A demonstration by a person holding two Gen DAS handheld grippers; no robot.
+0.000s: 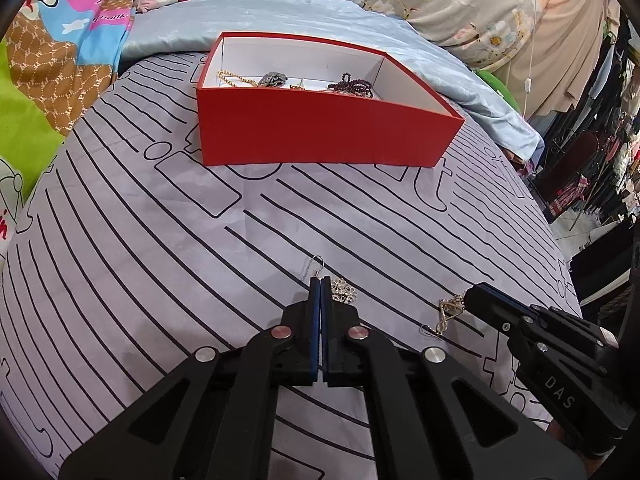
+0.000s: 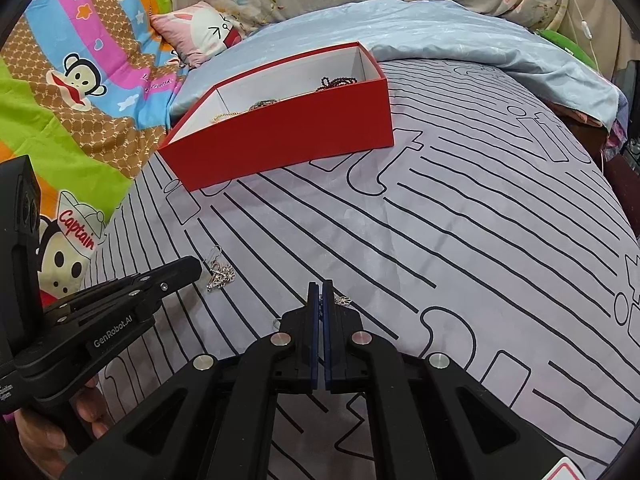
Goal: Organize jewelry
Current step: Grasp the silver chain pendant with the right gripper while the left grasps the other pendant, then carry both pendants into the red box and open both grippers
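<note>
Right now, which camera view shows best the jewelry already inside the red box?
The left wrist view: it looks down over the red box rim, showing a gold chain, a grey patterned piece and dark beads. In the right wrist view the front wall hides most; only tops of the pieces peek out.

Black left gripper [image 1: 320,280], blue pads, silver pivot screws

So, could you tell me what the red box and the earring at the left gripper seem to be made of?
Red box: likely cardboard, matte red outside, plain white inside, thin straight walls. Earring: apparently silver-toned metal, shiny, with a thin wire hook and openwork flower shapes.
</note>
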